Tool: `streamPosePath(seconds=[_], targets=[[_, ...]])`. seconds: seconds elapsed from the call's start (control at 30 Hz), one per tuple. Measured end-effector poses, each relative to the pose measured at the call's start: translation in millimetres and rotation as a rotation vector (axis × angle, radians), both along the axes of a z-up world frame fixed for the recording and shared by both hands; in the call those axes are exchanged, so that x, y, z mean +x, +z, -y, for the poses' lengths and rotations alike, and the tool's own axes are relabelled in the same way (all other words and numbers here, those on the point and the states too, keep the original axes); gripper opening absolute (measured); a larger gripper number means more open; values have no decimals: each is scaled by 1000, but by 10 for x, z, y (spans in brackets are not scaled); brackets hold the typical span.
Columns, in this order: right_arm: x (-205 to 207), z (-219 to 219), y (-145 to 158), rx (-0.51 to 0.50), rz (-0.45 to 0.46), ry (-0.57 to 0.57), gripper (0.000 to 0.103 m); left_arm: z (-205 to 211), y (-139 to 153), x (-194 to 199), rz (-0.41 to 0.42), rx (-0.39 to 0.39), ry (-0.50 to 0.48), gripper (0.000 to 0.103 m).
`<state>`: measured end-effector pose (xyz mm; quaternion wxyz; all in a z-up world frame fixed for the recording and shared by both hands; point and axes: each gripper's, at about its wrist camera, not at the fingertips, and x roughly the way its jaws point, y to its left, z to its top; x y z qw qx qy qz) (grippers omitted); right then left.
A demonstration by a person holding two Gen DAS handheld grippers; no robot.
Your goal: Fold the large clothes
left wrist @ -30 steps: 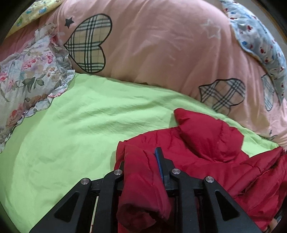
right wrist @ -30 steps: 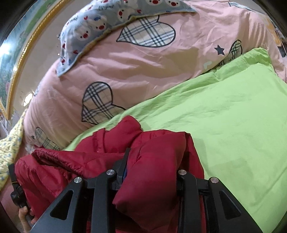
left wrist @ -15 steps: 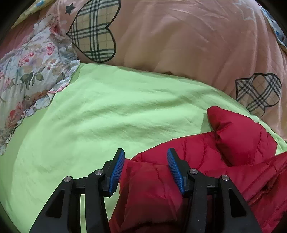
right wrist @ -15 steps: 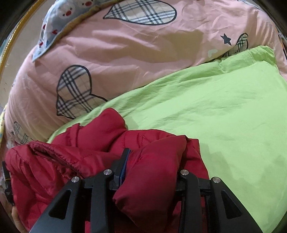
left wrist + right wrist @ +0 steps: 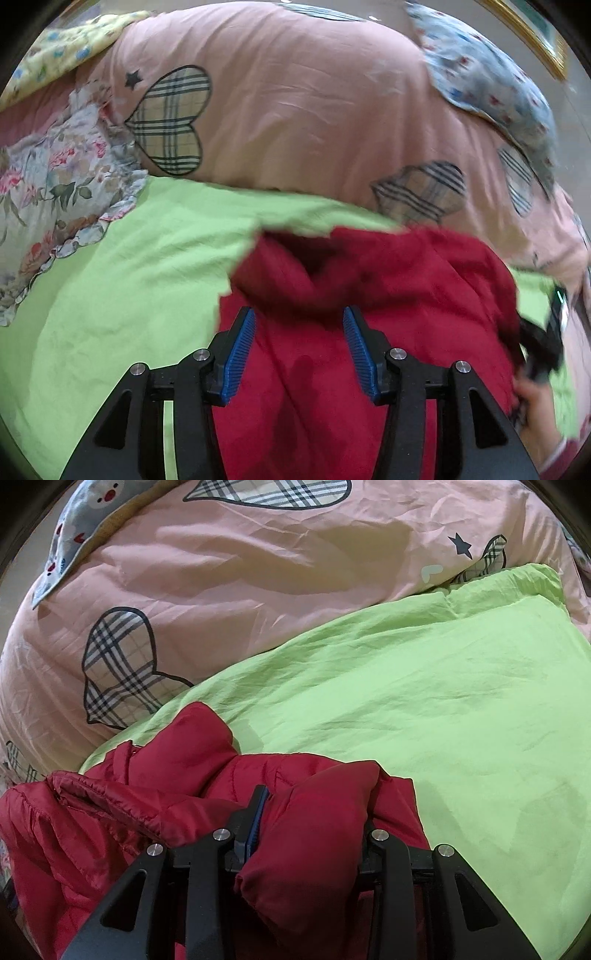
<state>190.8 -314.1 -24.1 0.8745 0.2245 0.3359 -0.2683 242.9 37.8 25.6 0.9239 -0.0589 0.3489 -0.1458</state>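
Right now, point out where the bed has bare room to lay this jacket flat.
The green sheet lies bare right of the red jacket, up to the pink quilt. Another bare stretch sits between jacket and floral pillow. It is crowded where the jacket bunches against the quilt, and around the right gripper, shut on it.

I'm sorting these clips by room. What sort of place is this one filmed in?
Most likely a bedroom, on a bed: a smooth lime-green bedsheet is the work surface, a bulky pink quilt with plaid heart patches is heaped behind it, and a frilled floral pillow lies alongside. A puffy red jacket rests on the sheet.
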Motion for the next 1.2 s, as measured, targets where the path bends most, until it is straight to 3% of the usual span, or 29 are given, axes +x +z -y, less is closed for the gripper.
streamPosePath(seconds=[0.17, 0.33, 0.5, 0.57, 0.63, 0.7, 0.77, 0.87, 0.97, 1.13, 1.2], targets=[[94, 6, -9, -5, -35, -27, 34, 352, -198, -376, -24, 80, -111, 52], [-30, -9, 67, 33, 13, -61, 41, 584, -517, -251, -49, 211, -55, 55], [-470, -230, 460, -11, 159, -59, 63, 585, -594, -63, -61, 200, -38, 55], [-684, -415, 619, -78, 210, -61, 80, 592, -591, -22, -61, 205, -32, 56], [-836, -614, 714, -104, 235, -3, 80, 619, -619, 19, -61, 204, -29, 56], [-844, -831, 709, -118, 204, 106, 80, 629, -643, 29, -61, 205, -25, 56], [-704, -1045, 598, -118, 103, 253, 80, 634, -653, 46, -63, 206, -22, 56], [-447, -1274, 366, -169, -47, 377, 79, 649, -666, 77, -64, 213, -22, 56], [-220, -1229, 127, -208, -163, 368, 81, 672, -677, 140, -71, 206, -27, 56], [-119, -836, -7, -52, -132, 311, 84, 478, -467, 99, -40, 117, -68, 55], [-95, -808, -15, -39, -133, 301, 84, 353, -433, 95, -28, 87, -60, 55]])
